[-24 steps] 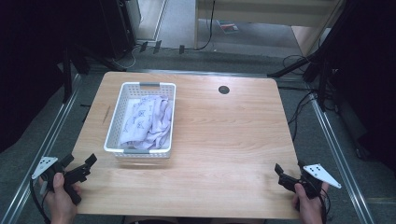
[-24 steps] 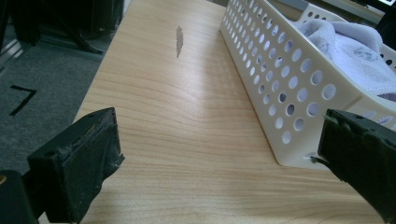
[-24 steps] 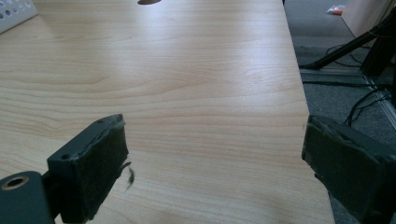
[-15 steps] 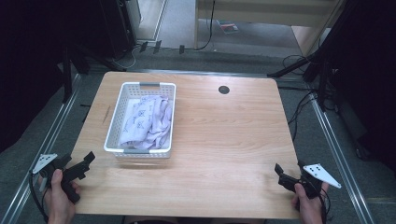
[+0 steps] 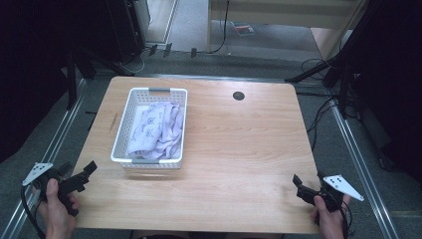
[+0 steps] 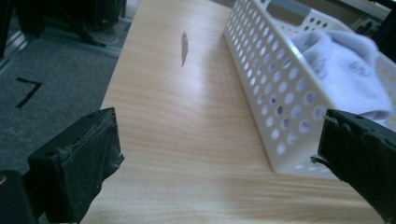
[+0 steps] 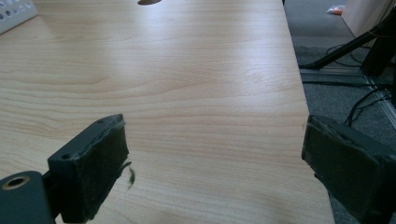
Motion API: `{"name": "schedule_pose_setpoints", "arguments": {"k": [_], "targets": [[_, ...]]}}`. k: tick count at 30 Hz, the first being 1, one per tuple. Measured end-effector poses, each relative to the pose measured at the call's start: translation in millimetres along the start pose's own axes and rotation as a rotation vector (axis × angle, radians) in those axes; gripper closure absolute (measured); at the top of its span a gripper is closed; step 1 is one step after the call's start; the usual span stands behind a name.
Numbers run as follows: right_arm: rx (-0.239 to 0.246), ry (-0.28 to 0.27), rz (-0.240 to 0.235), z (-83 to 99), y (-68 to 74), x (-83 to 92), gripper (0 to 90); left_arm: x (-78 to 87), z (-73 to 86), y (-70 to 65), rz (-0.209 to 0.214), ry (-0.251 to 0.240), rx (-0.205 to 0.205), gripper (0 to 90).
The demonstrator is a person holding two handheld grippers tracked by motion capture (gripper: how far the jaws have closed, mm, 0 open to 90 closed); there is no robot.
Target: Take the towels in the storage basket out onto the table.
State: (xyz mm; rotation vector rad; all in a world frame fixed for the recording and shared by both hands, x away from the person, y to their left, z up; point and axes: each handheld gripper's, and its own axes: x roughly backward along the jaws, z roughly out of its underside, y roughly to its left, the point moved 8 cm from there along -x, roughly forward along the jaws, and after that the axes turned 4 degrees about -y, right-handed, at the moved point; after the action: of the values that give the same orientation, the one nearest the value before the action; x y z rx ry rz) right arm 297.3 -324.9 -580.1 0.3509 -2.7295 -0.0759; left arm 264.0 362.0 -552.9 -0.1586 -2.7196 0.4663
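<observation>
Left gripper [image 5: 82, 175] held low at near-left table [image 5: 239, 149] corner, angled toward basket [image 5: 122, 134], jaws wide, empty. Right gripper [image 5: 301, 185] at near-right edge, jaws wide, empty; wrist seemingly level. Cloth [image 5: 159, 127] lay bunched inside basket, left of centre.

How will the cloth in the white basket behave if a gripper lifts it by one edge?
Likely floppy: the cloth lies crumpled in soft folds inside the basket, so it should drape and hang rather than hold shape. Probably light, being thin fabric. It may snag or drag the perforated, light-looking basket along as it comes out.
</observation>
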Motion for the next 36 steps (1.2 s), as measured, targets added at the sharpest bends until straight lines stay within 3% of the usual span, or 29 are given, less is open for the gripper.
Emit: {"name": "schedule_pose_setpoints", "arguments": {"k": [6, 11, 17, 28, 36], "targets": [[0.000, -0.001, 0.003, -0.1, -0.5, 0.0, 6.9, 1.6, -17.0, -21.5, 0.013, 0.019, -0.076, 0.0], [0.000, 0.000, 0.002, -0.1, -0.2, 0.0, 6.9, -1.2, -24.7, -32.3, 0.032, 0.040, -0.082, 0.0], [0.004, 0.002, -0.001, 0.1, 0.1, -0.2, 6.9, -10.3, -32.5, -49.9, 0.050, 0.078, -0.124, 0.0], [0.007, 0.005, 0.001, 0.5, 0.4, 0.2, 2.2, -23.7, -62.1, -88.8, 0.082, 0.131, -0.212, 0.0], [0.009, 0.008, -0.009, 0.8, 1.3, 0.2, 2.2, -41.2, -69.3, -111.9, 0.111, 0.179, -0.256, 0.0]]}}
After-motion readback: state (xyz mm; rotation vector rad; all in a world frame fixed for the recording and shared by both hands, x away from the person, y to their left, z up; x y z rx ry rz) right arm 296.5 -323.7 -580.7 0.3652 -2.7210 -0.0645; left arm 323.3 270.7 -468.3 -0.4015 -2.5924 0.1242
